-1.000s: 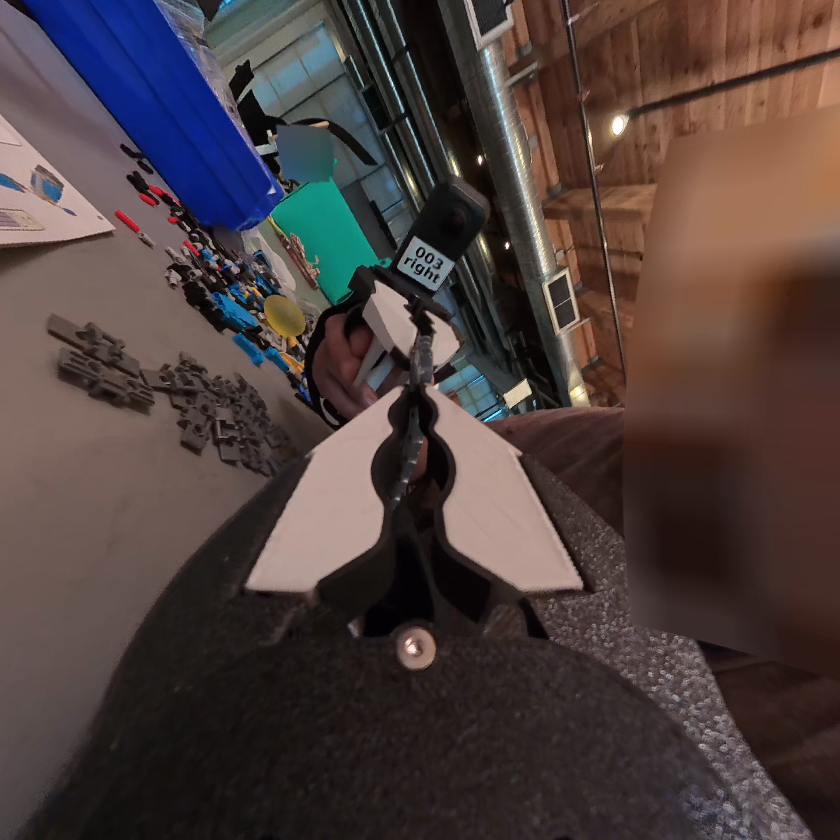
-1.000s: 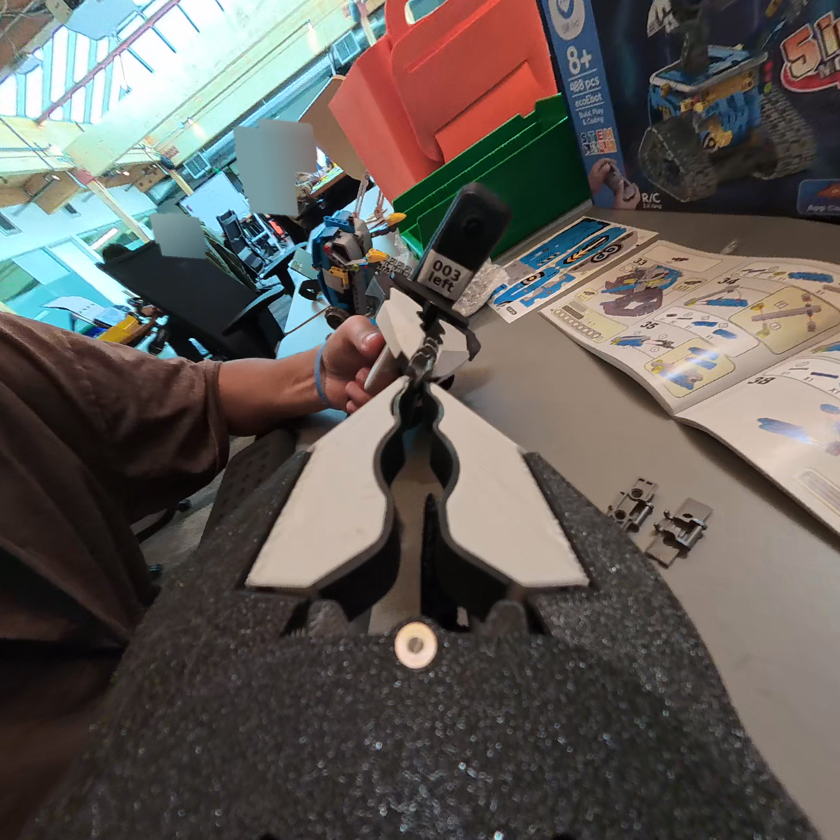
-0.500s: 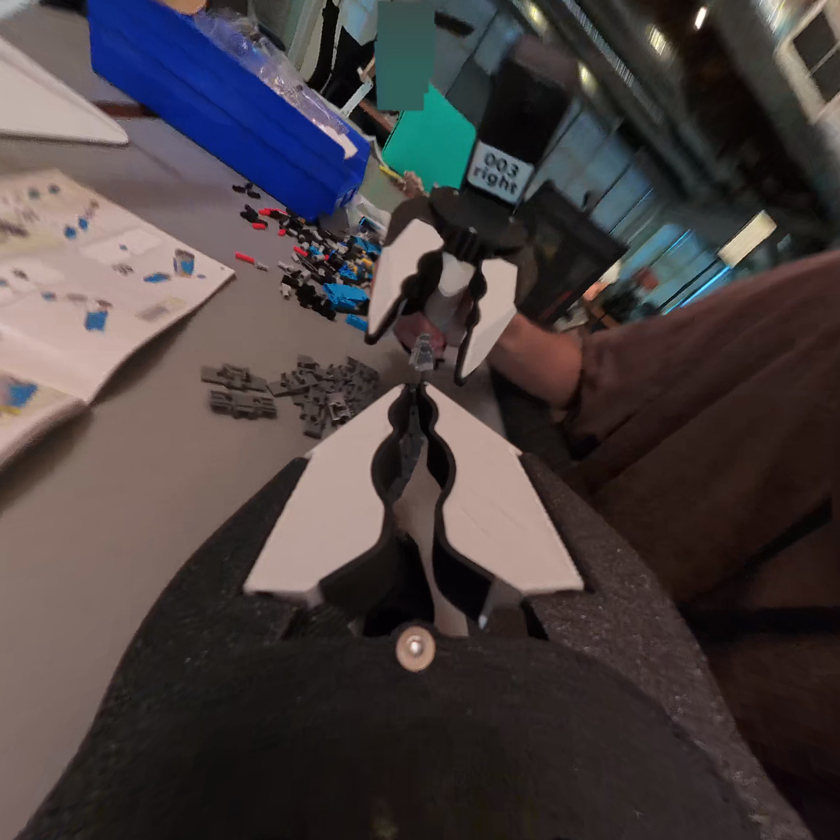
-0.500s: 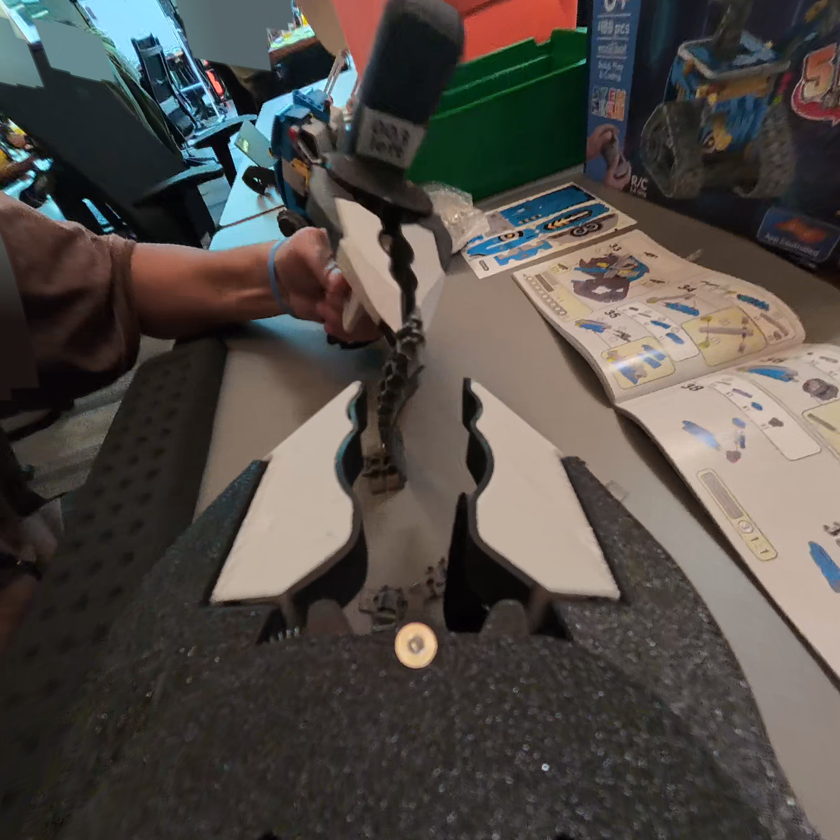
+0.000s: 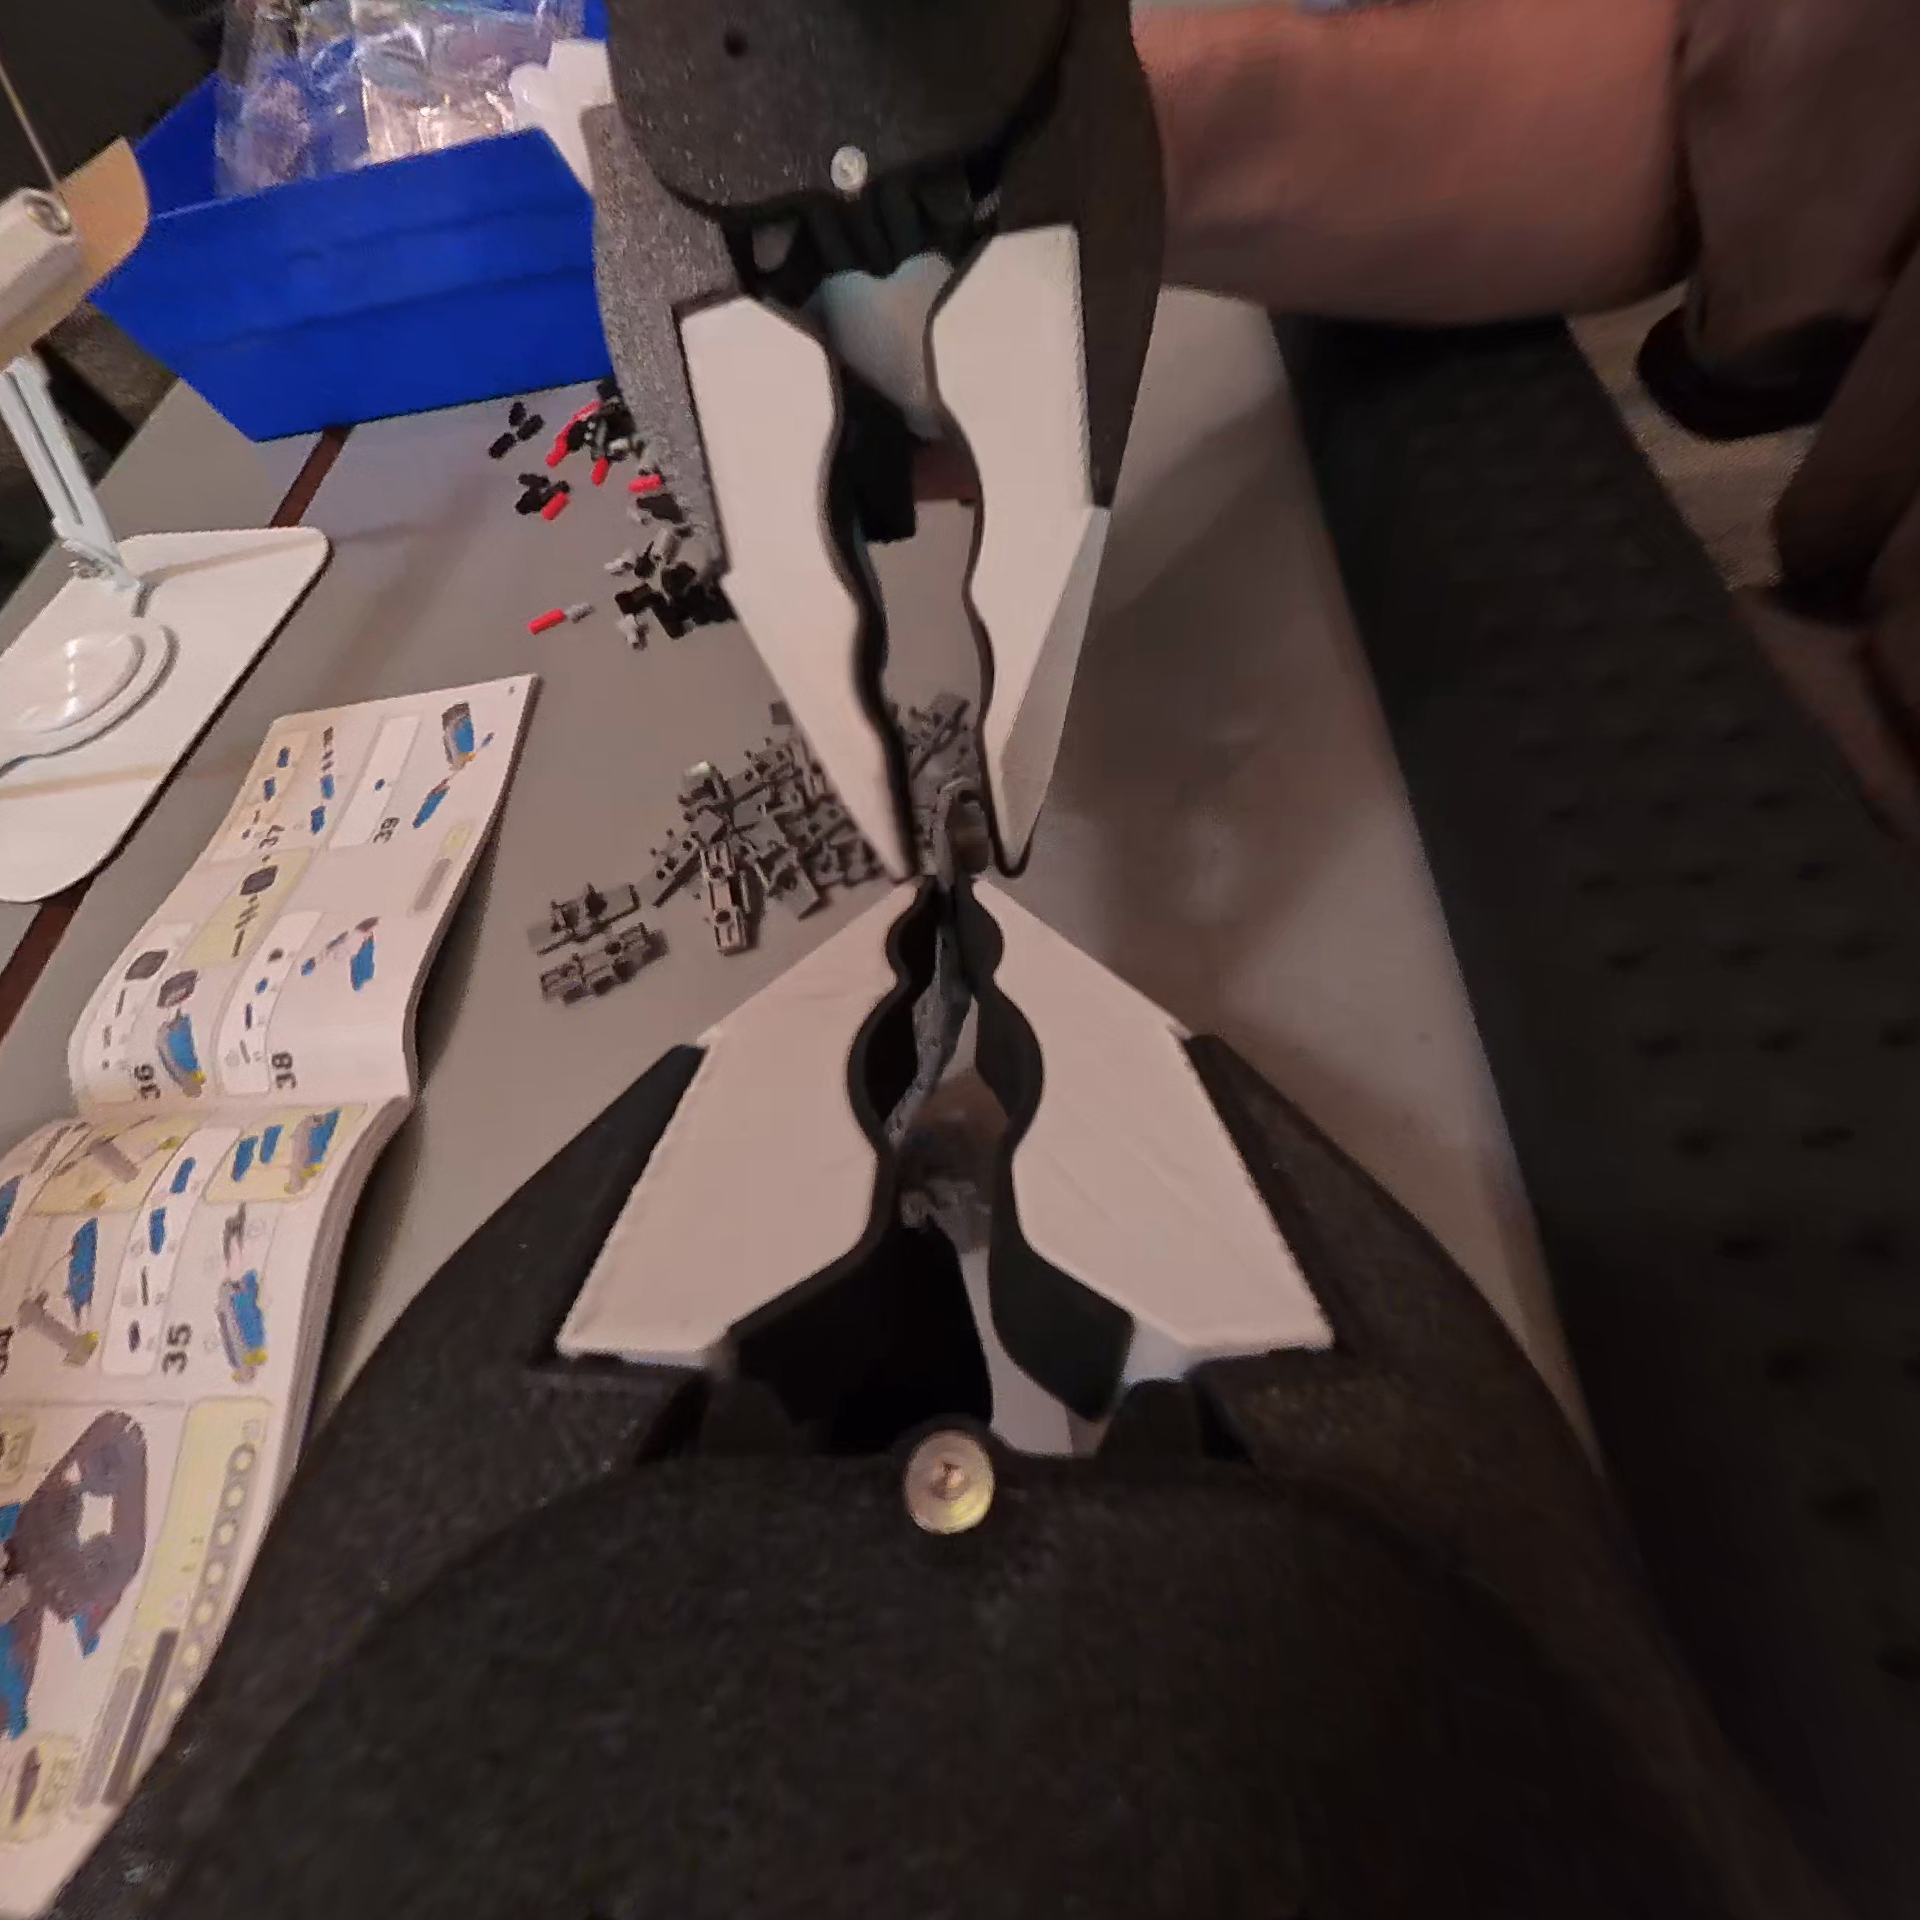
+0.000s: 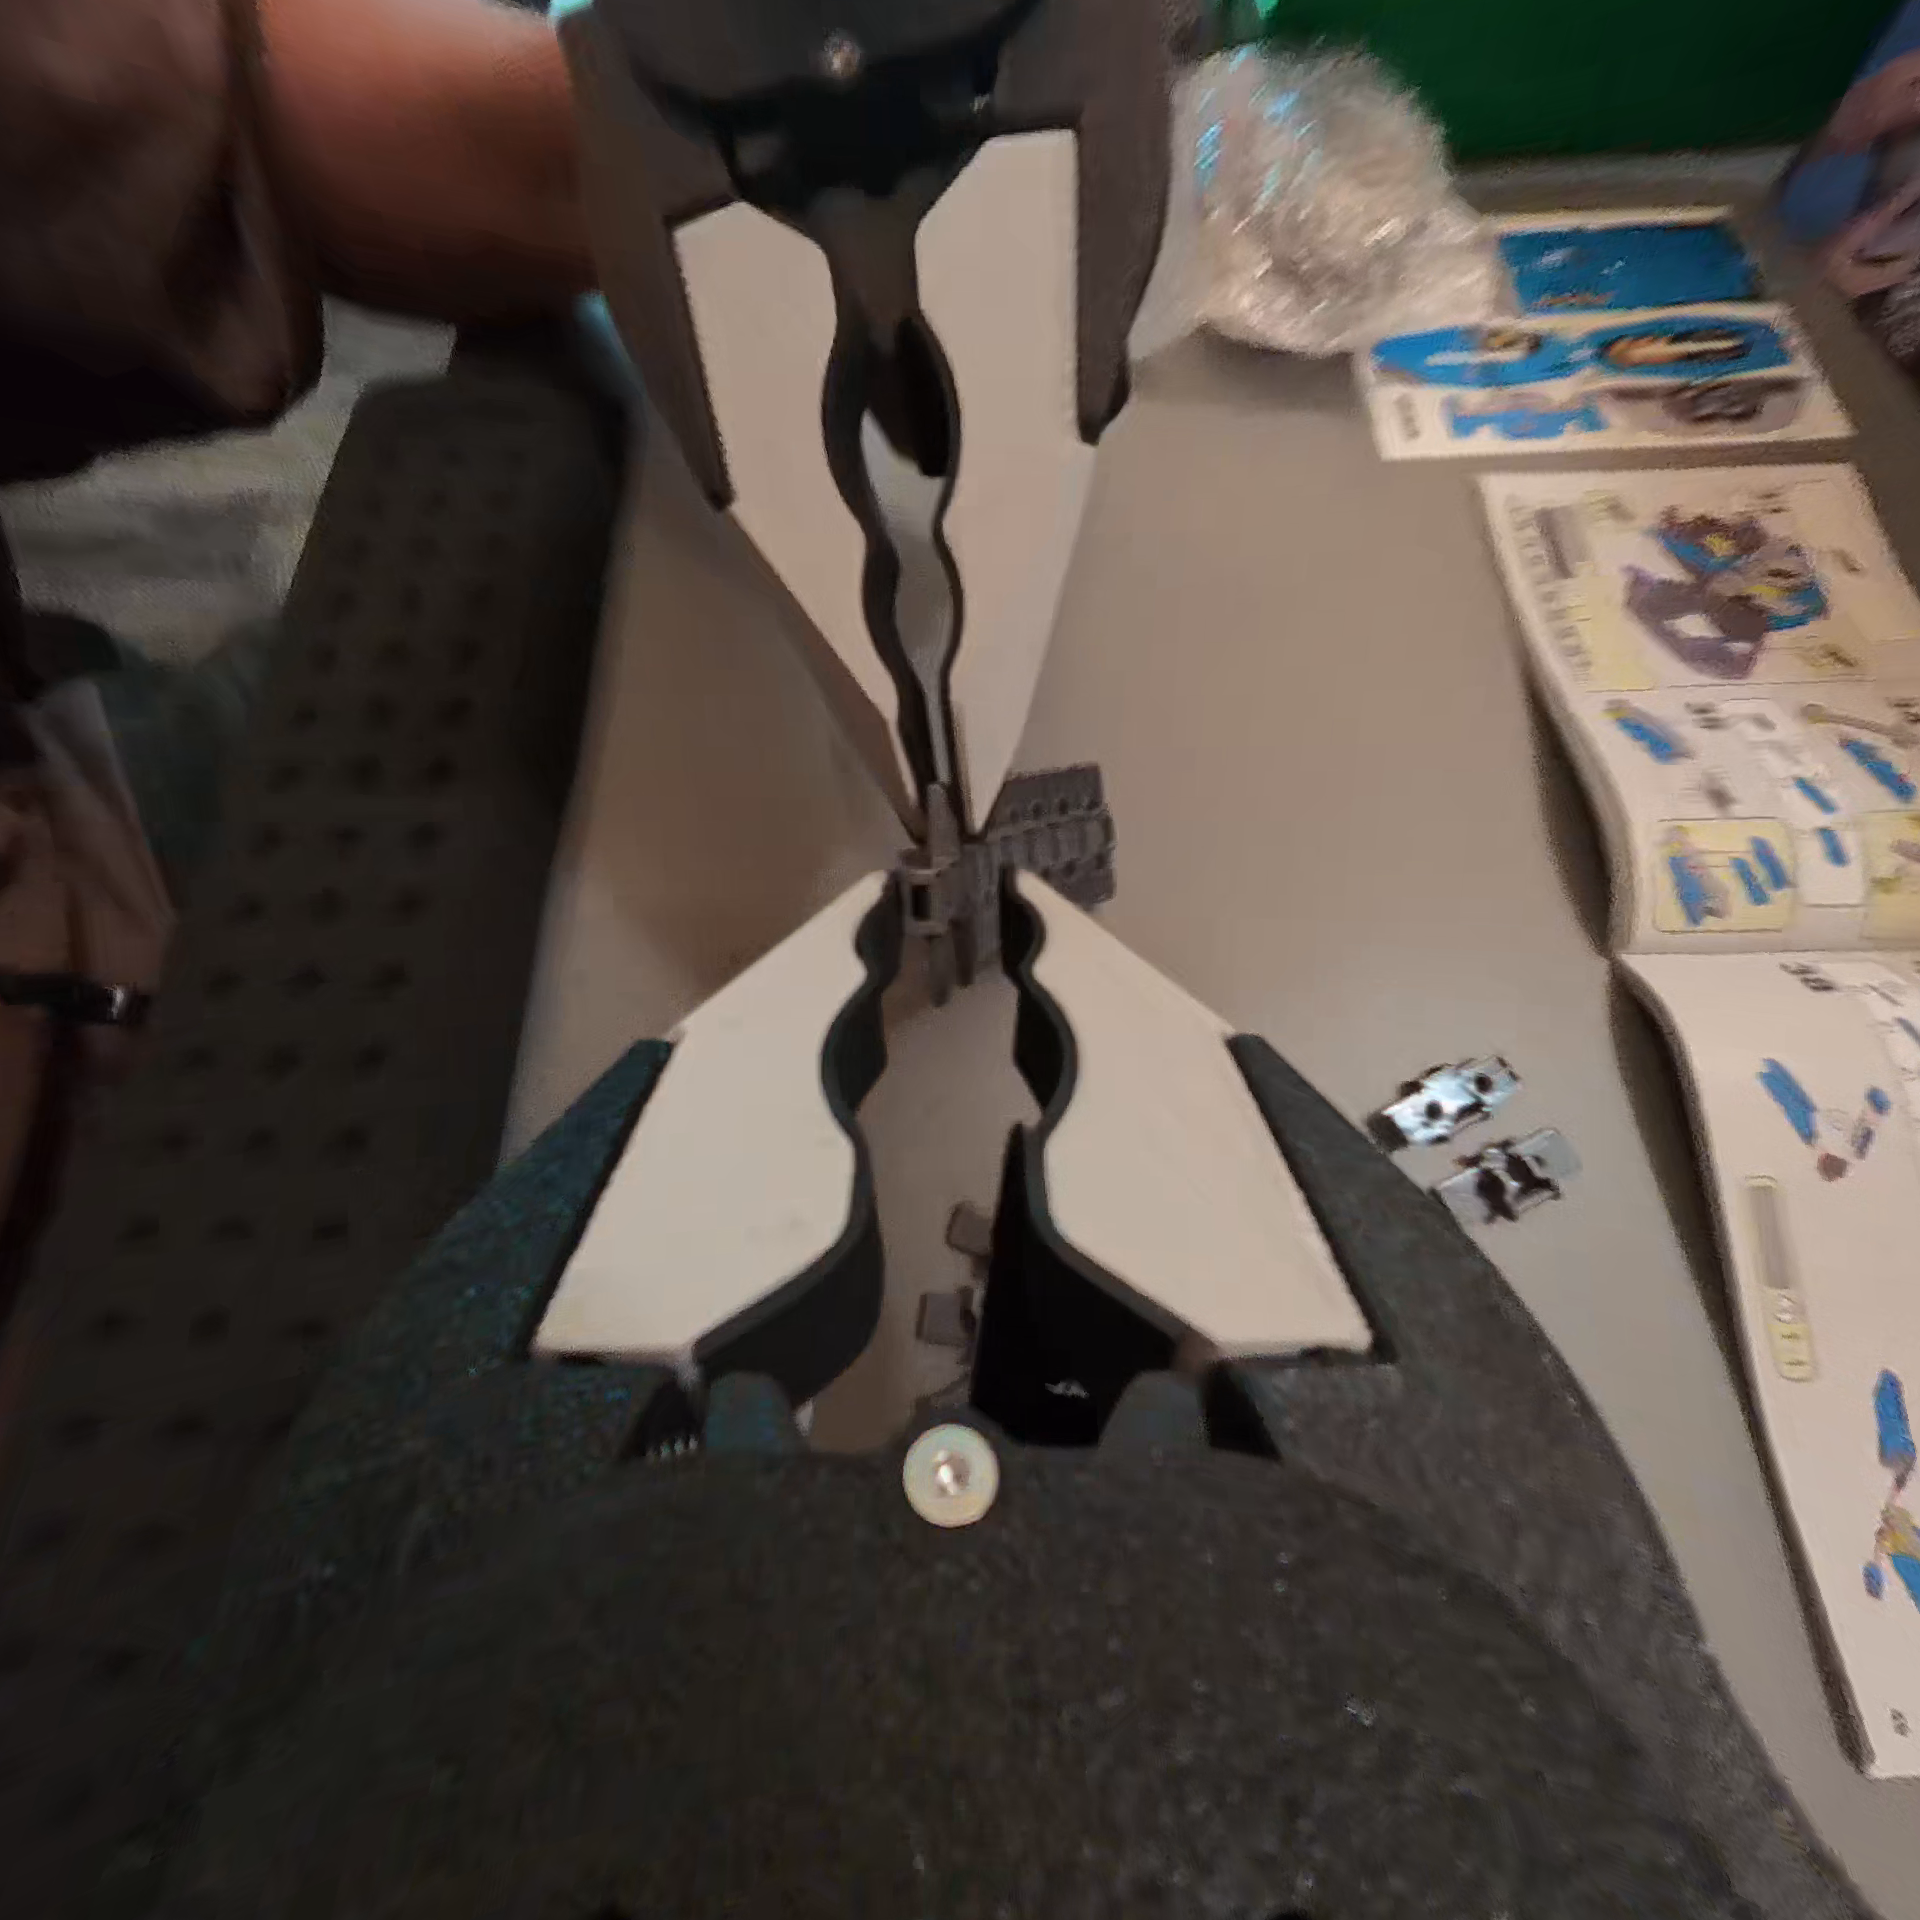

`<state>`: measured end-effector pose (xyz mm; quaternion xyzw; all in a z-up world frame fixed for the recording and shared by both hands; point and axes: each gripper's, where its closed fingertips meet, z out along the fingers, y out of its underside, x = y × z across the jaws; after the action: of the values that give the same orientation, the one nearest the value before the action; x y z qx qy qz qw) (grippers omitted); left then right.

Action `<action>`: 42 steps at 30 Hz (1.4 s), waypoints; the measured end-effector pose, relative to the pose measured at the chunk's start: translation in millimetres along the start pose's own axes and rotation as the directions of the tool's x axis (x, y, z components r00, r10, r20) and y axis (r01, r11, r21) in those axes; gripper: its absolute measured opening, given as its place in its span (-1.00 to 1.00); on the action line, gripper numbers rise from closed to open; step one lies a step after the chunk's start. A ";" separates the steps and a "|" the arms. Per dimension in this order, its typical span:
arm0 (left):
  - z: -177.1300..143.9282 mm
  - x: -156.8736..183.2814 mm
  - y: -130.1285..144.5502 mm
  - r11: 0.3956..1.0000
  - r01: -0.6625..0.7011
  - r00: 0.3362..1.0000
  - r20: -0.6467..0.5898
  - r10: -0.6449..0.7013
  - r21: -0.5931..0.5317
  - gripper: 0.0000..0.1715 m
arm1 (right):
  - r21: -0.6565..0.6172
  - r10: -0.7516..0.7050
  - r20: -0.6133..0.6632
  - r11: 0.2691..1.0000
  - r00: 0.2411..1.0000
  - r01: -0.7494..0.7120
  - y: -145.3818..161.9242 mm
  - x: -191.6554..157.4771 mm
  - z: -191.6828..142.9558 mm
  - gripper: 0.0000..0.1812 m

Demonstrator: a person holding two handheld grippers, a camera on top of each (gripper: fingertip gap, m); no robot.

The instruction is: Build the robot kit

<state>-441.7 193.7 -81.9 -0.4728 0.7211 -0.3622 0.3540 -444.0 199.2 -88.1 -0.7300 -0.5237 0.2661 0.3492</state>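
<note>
A short grey track chain [image 6: 940, 914] made of plastic links hangs between the two grippers, just above the grey table [image 6: 1247, 831]. My right gripper [image 6: 951, 891] is narrowly shut on its near end. The chain's free links [image 6: 1049, 842] stick out to the right. My left gripper [image 6: 933, 800] reaches in from the top, tip to tip with the right one, shut on the same chain. In the left wrist view, my left gripper [image 5: 940, 896] pinches the chain [image 5: 940, 1023], and my right gripper [image 5: 948, 860] comes down from above.
A pile of loose grey links [image 5: 748, 842] lies left of the grippers, with red and black pins [image 5: 592, 468] beyond it. An open instruction booklet [image 5: 312, 935], a blue bin [image 5: 343, 270] and a white lamp base [image 5: 135, 665] are further left. Two loose links [image 6: 1475, 1143] lie right of my right gripper. Left and right tips are no more than a few centimetres apart.
Both grippers have tilted down towards the table and come tip to tip. My right gripper opened half a second ago and has closed on the chain again.
</note>
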 end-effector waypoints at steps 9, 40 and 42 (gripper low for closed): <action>-1.3 16.7 22.6 1.000 0.017 0.986 0.164 -0.015 -0.012 -0.98 | -0.027 -0.235 -0.099 0.972 0.967 0.234 12.8 -13.1 30.1 -0.89; 0.1 28.3 47.4 0.986 0.167 0.984 -0.064 -0.166 0.011 -0.91 | 0.131 0.062 0.224 0.987 0.973 -0.093 10.6 -18.7 42.7 -0.90; 1.3 26.7 47.1 0.986 0.164 0.986 -0.047 -0.163 0.012 -0.90 | 0.120 0.046 0.217 0.990 0.975 -0.074 11.8 -17.9 42.3 -0.90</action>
<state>-468.7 182.1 -127.4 -0.5191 0.6849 -0.4064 0.3104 -474.6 189.6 -123.0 -0.6890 -0.5179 0.3862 0.3285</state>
